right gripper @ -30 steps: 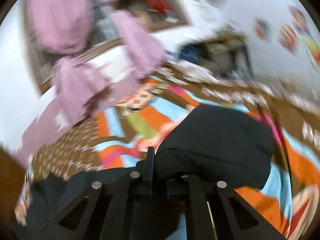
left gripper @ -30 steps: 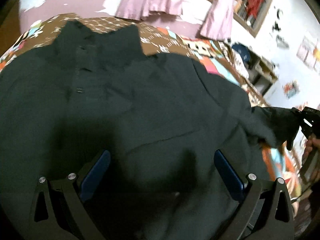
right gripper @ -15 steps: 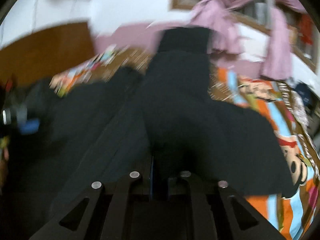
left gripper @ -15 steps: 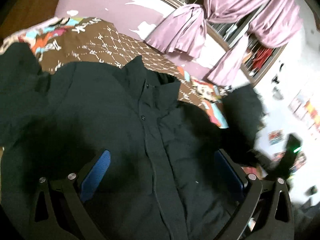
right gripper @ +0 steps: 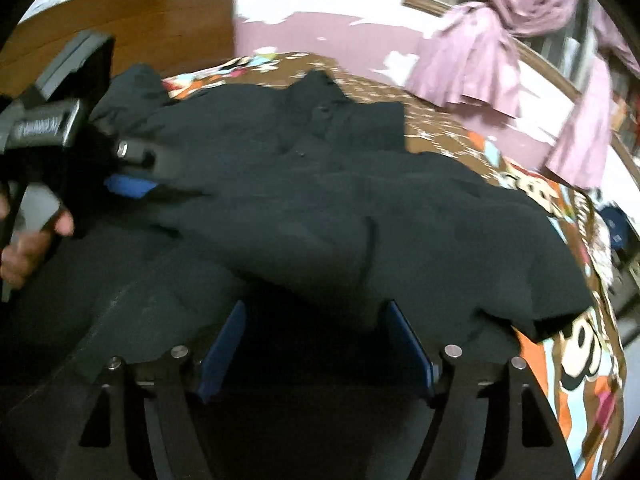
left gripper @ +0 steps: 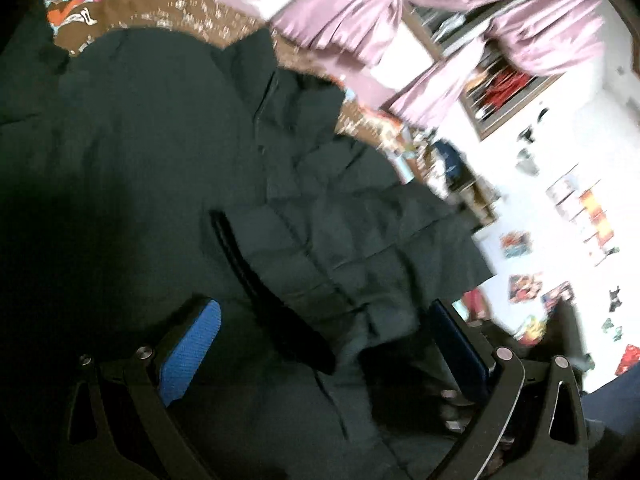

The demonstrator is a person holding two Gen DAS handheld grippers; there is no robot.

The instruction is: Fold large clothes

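Observation:
A large black button-front shirt point(left gripper: 168, 168) lies spread on a patterned bedspread point(left gripper: 132, 4). Its right sleeve point(left gripper: 360, 248) is folded in over the body. In the left wrist view my left gripper point(left gripper: 324, 344) is open and empty just above the shirt. In the right wrist view my right gripper point(right gripper: 316, 344) is open and empty above the shirt point(right gripper: 320, 200), beside the folded sleeve point(right gripper: 460, 248). The left gripper point(right gripper: 132, 176) shows at the left of that view, held by a hand.
The colourful bedspread point(right gripper: 576, 360) shows to the right of the shirt. A wooden headboard point(right gripper: 132, 16) stands at the back. Pink curtains point(left gripper: 460, 28) and a window are behind the bed. A wall with stickers point(left gripper: 568, 216) is at the right.
My right gripper carried the sleeve over the shirt's body, then opened and let it go. The left gripper stayed open and shifted over the shirt.

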